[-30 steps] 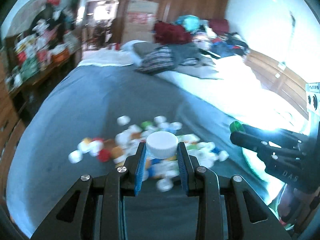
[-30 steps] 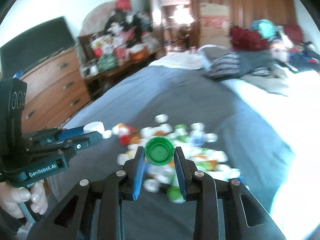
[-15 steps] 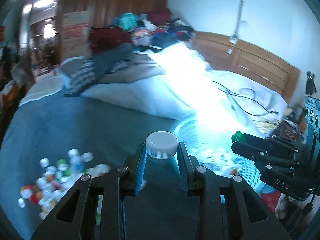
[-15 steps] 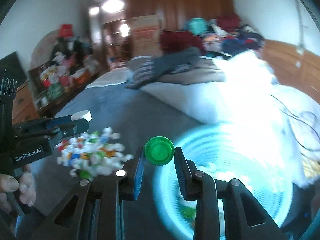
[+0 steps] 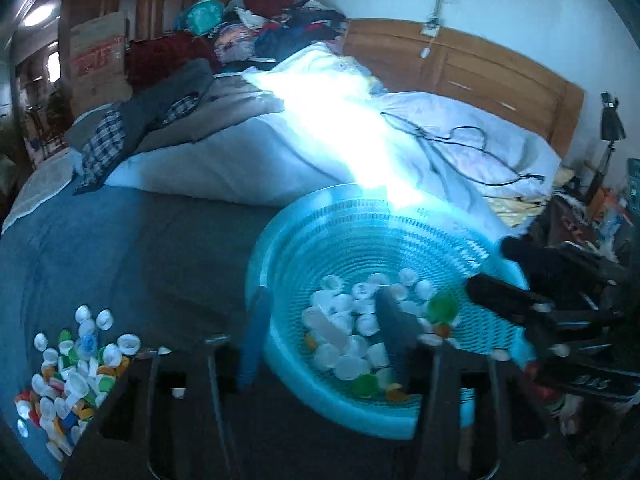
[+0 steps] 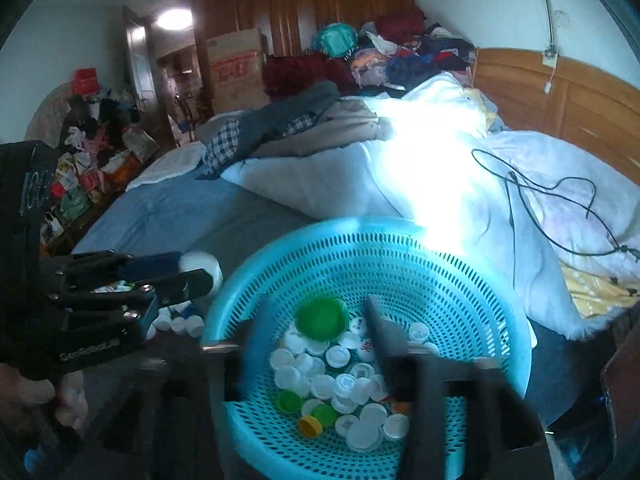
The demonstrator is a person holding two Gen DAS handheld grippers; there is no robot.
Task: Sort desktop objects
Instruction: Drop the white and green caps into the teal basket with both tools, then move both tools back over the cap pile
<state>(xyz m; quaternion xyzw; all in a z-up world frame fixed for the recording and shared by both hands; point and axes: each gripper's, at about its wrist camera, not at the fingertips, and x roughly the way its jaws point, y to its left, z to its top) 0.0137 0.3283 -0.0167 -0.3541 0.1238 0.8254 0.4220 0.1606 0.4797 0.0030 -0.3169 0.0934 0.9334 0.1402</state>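
Observation:
A blue perforated basket (image 6: 472,280) holds several bottle caps, mostly white; it also shows in the left wrist view (image 5: 288,248). My right gripper (image 6: 312,320) is open over the basket, and a green cap (image 6: 322,317) lies or falls just below it. My left gripper (image 5: 320,324) is open over the basket's left rim; motion blur smears its fingers. In the right wrist view a white cap (image 6: 202,266) shows at the left gripper's tips. A green cap (image 5: 442,307) lies in the basket near the right gripper's tips.
A pile of mixed caps (image 5: 68,372) lies on the grey-blue bed cover at the lower left. White bedding (image 5: 360,148) with a black cable (image 6: 560,192) lies behind the basket. Clothes (image 6: 380,56) are heaped at the headboard end.
Both grippers moved from the cap pile to over the blue basket and opened. The green cap has left the right gripper; the white cap is no longer clamped between the left fingers.

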